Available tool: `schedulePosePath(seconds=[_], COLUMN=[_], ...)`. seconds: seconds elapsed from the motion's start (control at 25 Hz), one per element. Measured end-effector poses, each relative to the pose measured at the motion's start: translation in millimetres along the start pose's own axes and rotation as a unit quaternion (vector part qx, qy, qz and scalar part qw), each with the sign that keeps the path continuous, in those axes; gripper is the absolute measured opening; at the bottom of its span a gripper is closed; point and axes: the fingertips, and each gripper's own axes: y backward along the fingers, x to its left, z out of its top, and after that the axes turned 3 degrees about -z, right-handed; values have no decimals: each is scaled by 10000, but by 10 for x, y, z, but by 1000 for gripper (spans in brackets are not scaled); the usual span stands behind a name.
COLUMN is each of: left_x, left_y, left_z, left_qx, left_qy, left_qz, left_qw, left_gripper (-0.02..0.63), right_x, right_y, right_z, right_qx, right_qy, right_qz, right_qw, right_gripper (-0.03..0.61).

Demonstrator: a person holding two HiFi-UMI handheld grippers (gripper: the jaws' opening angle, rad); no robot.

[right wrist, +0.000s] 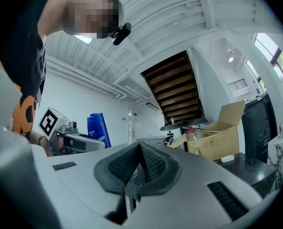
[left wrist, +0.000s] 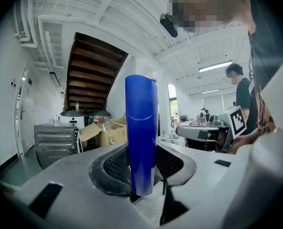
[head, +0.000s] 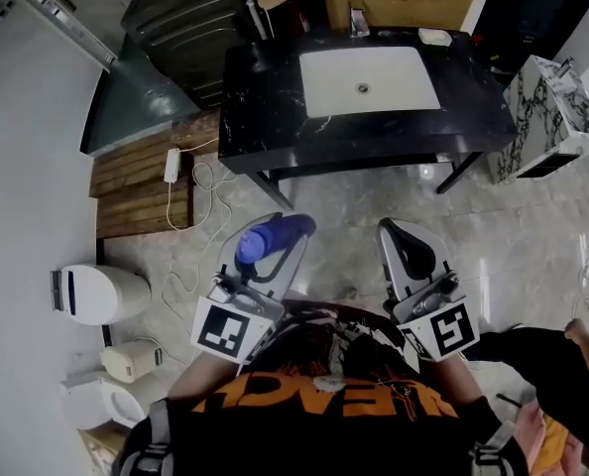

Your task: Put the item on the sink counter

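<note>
A blue bottle [head: 267, 243] is clamped between the jaws of my left gripper [head: 281, 236], held at waist height above the floor. In the left gripper view the blue bottle [left wrist: 141, 132] stands upright across the pads [left wrist: 115, 168], which press on its lower part. My right gripper [head: 398, 238] hangs beside it, shut, its pads [right wrist: 151, 163] meeting with nothing between them. The blue bottle [right wrist: 97, 128] also shows in the right gripper view, off to the left. The black sink counter [head: 265, 117] with its white basin [head: 369, 79] lies ahead, well apart from both grippers.
A cardboard box [head: 394, 3] stands behind the counter, and a faucet [head: 359, 20] and a small white item [head: 435, 37] sit on its far edge. A wooden pallet [head: 141, 177] with a white cable is at left, a marble-patterned cabinet [head: 552, 117] at right. Another person [head: 562, 365] is at lower right.
</note>
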Motion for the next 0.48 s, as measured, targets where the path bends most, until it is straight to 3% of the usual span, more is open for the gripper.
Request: schedulePosePath(seconds=[0.48], left_x=[282], left_y=[-252], left_z=[159], left_qx=[-55], left_qy=[-93], left_qz=[171], left_qw=[9998], left_gripper=[170], right_x=[-336], right_y=[-259], right_z=[-29], right_qx=[39], right_qy=[-22], right_qz=[-116], right_qw=[9999], right_gripper=[14])
